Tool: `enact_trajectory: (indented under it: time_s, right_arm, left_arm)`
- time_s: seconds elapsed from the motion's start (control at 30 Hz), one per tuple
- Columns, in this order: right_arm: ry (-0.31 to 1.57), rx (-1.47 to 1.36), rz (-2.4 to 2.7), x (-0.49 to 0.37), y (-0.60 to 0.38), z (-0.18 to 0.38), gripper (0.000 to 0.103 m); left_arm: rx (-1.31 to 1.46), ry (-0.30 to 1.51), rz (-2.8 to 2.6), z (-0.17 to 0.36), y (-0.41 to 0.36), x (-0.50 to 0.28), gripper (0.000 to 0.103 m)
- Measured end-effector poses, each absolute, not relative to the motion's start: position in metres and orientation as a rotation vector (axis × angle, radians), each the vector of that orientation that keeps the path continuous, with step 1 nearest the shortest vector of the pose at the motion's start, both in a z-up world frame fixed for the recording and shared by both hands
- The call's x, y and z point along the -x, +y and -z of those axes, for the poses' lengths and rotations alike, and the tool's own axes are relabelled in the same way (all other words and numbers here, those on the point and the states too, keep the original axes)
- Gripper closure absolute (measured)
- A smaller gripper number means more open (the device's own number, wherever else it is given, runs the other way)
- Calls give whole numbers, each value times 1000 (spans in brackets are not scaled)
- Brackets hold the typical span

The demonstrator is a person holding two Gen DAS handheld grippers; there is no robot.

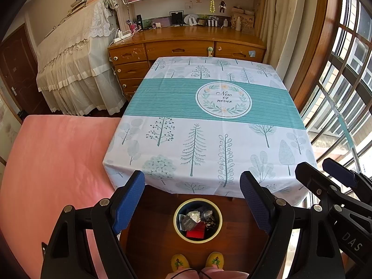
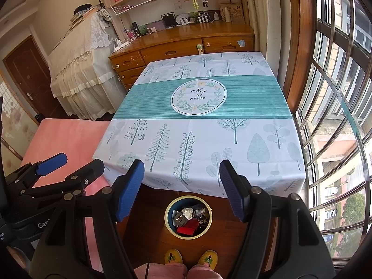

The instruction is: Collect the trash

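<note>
trash bin (image 1: pixel 179 226): upright on floor, round mouth up, wrappers inside | left gripper (image 1: pixel 193 203): jaws wide, empty | right gripper (image 2: pixel 182 190): jaws apart, empty

1. Bright daylight enters through the window (image 2: pixel 337 107), at the right in both views.
2. Glare shines on the wooden desk top (image 1: pixel 186 34).
3. Fisheye bending curves the edges; corners go black.
4. Focus is sharp throughout.

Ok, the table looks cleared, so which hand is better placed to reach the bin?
Right gripper, marginally: the bin sits centred between its open, empty jaws; from the left gripper, also open, it lies slightly right.
</note>
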State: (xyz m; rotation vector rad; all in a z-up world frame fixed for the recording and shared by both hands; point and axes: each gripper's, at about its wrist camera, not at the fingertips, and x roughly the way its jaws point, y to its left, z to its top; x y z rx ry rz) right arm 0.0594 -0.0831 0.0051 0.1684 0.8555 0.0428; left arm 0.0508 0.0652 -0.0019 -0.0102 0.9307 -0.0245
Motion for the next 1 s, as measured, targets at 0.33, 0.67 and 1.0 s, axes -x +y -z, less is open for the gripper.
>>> enact_trajectory:
  time_s: [0.33,0.67,1.0]
  right_arm:
    - [870,-171,-55,-56,-77,8,38]
    - [907,-170,-96,-55,-58,30,38]
    - [953,-158,-155,-69,-45,50,38]
  left_arm:
    - [11,949,5,14,80,-42,18]
    - [10,987,-32,31,121,-28,18]
    - [19,1031,-74,47,152,-23,18]
